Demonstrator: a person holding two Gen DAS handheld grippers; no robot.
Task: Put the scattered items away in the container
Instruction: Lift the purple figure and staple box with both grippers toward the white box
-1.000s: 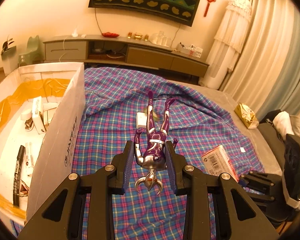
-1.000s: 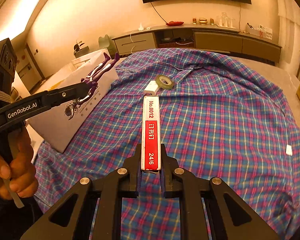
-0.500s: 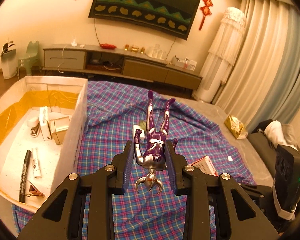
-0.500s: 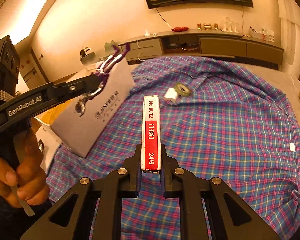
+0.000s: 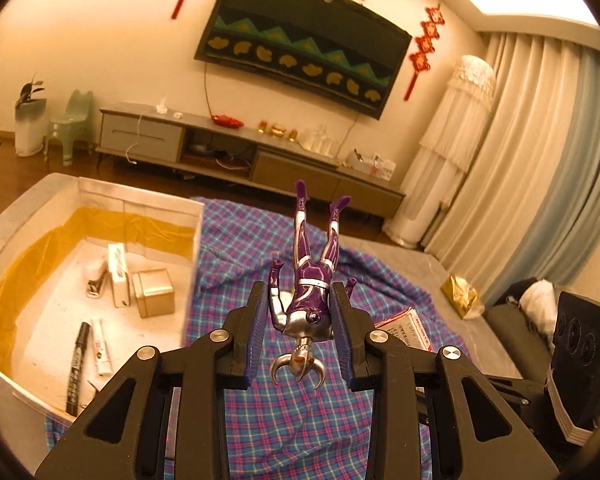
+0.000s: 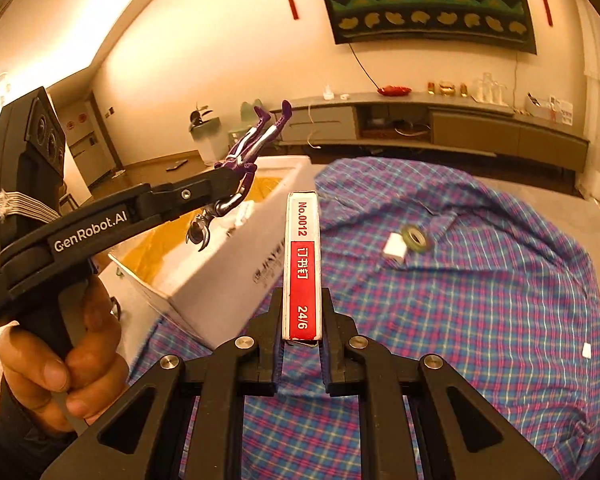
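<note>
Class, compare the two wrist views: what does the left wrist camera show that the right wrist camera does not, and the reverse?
Only the left view shows inside the white box: a black marker and a gold tin. Only the right view shows the roll of tape, the white block and the hand gripping the left tool. Both show the purple figure in the left claw and the plaid cloth.

The left wrist camera sits just behind its own fingers, above the plaid cloth [image 5: 300,420], facing the TV wall at twelve o'clock, with the open box [image 5: 100,200] near at nine. The right wrist camera rides likewise, aimed at the same wall. Both views share the cloth, the box [image 6: 220,272] and the TV console [image 6: 500,120].
</note>
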